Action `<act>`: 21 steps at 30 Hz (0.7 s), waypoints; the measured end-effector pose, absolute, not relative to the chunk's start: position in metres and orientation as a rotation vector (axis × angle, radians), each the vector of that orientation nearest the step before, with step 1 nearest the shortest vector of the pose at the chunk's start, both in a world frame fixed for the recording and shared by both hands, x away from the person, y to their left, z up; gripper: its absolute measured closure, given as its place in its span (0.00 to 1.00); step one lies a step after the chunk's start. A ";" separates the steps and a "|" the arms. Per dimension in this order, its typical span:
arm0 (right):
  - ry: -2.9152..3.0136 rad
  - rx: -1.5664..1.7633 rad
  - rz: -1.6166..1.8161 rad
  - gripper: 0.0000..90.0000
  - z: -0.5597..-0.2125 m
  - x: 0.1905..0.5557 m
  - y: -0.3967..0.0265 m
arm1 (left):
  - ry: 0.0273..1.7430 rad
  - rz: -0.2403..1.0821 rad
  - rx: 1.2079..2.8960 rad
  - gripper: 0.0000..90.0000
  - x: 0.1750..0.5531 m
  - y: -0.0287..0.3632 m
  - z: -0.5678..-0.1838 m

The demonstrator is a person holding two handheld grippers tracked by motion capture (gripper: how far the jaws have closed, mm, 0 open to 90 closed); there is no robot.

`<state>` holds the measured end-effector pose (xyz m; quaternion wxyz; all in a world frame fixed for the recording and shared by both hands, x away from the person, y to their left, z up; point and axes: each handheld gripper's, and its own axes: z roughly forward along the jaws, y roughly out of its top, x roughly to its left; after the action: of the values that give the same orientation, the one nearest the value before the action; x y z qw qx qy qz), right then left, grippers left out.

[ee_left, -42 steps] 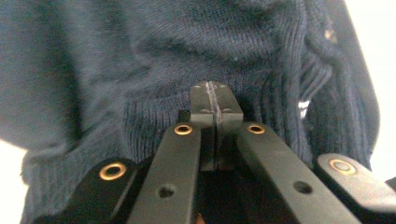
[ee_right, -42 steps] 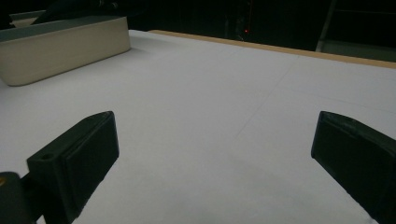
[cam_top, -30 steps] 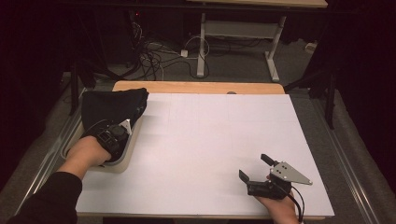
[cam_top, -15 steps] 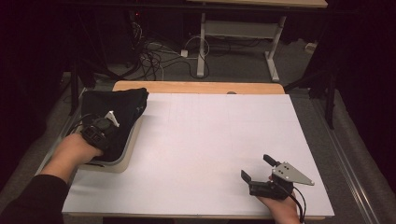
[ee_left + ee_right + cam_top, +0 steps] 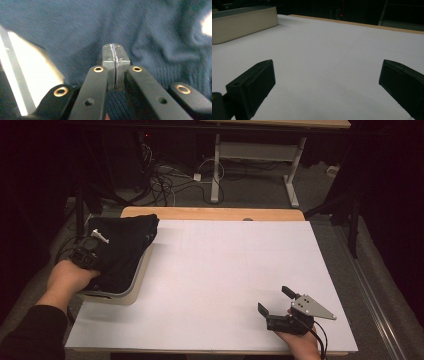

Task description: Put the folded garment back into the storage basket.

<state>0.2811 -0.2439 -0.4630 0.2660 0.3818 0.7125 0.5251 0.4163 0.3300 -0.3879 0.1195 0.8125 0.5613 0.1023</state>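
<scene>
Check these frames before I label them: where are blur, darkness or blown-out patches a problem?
High view: the room behind is nearly black, the white table evenly lit, the dark garment reads as a flat mass. Left gripper view: the knit garment is soft with blur, the pale patch at left is overexposed, and the left gripper stays sharp. Right gripper view: dim, its jaws out of focus, the cream bin fairly clear.

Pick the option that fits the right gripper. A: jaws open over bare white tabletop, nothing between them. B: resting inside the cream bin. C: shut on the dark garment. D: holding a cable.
A: the right gripper has its jaws spread wide over the white table, with nothing between them.
</scene>
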 end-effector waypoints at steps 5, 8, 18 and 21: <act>1.929 1.031 1.412 0.02 -0.464 0.281 -0.244 | 1.673 0.396 2.243 0.97 0.423 0.341 -0.389; 1.928 1.038 1.411 0.02 -0.464 0.281 -0.244 | 1.673 0.449 2.181 0.97 0.428 0.345 -0.389; 1.926 1.043 1.410 0.02 -0.465 0.281 -0.243 | 1.644 0.514 2.109 0.97 0.458 0.344 -0.400; 1.933 1.049 1.409 0.02 -0.466 0.281 -0.241 | 1.672 0.556 2.085 0.97 0.471 0.347 -0.401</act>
<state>0.2809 -0.2412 -0.4660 0.2616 0.3876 0.7143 0.5207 0.4715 0.3473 -0.4012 0.2044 0.7475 0.5997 0.1995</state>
